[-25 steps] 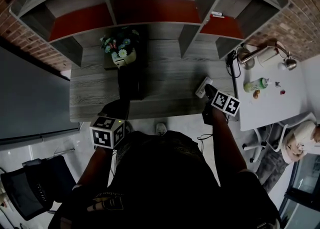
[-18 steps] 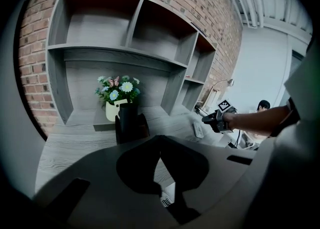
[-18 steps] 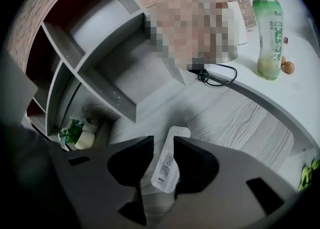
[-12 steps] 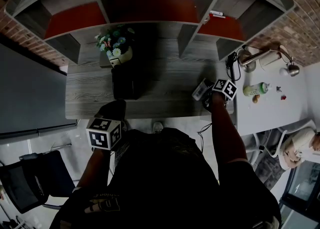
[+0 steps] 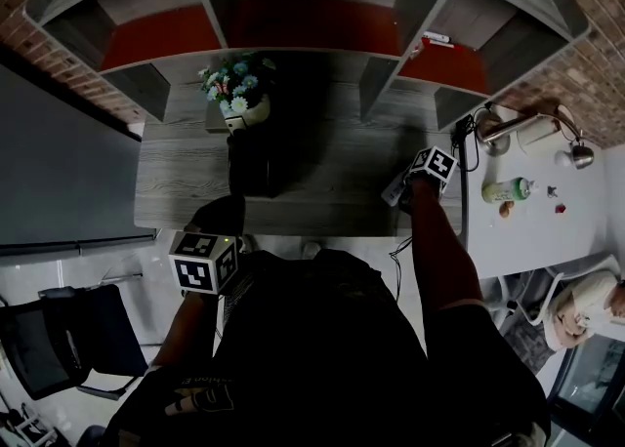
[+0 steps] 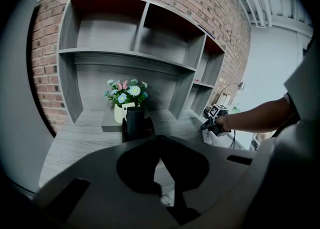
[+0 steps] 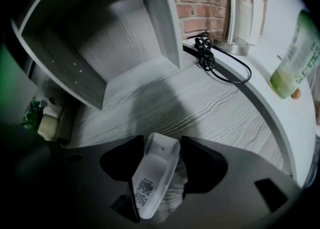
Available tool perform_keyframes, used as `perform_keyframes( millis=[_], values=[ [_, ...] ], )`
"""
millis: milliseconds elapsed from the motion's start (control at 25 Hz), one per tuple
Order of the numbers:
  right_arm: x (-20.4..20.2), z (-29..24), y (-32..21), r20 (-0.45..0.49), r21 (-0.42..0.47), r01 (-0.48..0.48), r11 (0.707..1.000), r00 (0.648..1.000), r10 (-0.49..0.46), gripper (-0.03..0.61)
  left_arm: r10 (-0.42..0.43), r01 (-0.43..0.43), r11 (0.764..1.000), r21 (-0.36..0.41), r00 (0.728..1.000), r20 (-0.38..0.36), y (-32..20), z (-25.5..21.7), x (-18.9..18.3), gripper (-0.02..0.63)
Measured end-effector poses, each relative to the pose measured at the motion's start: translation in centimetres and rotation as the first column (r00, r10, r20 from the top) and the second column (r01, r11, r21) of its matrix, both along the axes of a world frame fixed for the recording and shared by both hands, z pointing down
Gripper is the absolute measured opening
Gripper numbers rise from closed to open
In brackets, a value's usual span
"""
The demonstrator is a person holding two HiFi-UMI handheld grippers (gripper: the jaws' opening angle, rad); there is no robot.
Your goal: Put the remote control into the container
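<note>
Desk (image 5: 322, 182): container (image 5: 256, 164) left of centre — flower pot (image 5: 237, 99) just behind it. Remote control (image 5: 392, 191) at the desk's right front, well apart.

The person's dark short-sleeved top (image 5: 322, 338) bears pale print (image 5: 200, 398) at the edge farthest from the desk (image 5: 186, 177). The left gripper (image 5: 223, 211) and right gripper (image 5: 405, 191) have grey shells, black jaws and 1 cube each of black-and-white square markers. The right gripper's jaws have just been opening, with the remote control (image 7: 155, 178) between them.

The grey wood-grain desk (image 5: 332, 174) carries a black container (image 5: 256, 166). A flower pot (image 5: 241, 109) stands just behind the container; a white remote control (image 5: 394, 189) lies well to its right.
</note>
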State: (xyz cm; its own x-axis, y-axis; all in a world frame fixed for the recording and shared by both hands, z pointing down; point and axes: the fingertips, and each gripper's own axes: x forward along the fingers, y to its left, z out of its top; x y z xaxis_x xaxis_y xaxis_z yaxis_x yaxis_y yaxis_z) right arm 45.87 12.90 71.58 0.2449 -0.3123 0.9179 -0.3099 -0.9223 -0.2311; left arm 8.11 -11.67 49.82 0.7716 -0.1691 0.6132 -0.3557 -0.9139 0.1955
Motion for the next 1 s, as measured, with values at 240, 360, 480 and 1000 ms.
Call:
perform_keyframes(
  millis=[240, 360, 480, 1000],
  values=[
    [0.1, -0.1, 0.0, -0.038, -0.057, 0.041, 0.998, 0.998, -0.043, 0.238, -0.034, 0.034, 0.999, 0.013, 0.999, -0.029, -1.0, -0.7, -0.8, 0.006],
    [-0.2, -0.2, 0.1, -0.028, 0.001, 0.022, 1.0, 0.999, -0.022, 0.232, -0.047, 0.047, 0.999, 0.009, 0.998, -0.041, -1.7, -0.8, -1.4, 0.006],
    [-1.0, -0.9, 0.2, -0.037, 0.061, -0.003, 0.998, 0.999, 0.005, 0.229, -0.055, 0.055, 0.998, -0.008, 0.997, -0.052, -2.3, -0.9, -1.9, 0.006],
    [-5.7, -8.5, -2.2, -0.25, 0.259, 0.089, 0.962, 0.968, -0.022, 0.225, 0.043, -0.044, 0.998, -0.042, 0.998, -0.043, -3.5, -1.1, -3.8, 0.006]
  ],
)
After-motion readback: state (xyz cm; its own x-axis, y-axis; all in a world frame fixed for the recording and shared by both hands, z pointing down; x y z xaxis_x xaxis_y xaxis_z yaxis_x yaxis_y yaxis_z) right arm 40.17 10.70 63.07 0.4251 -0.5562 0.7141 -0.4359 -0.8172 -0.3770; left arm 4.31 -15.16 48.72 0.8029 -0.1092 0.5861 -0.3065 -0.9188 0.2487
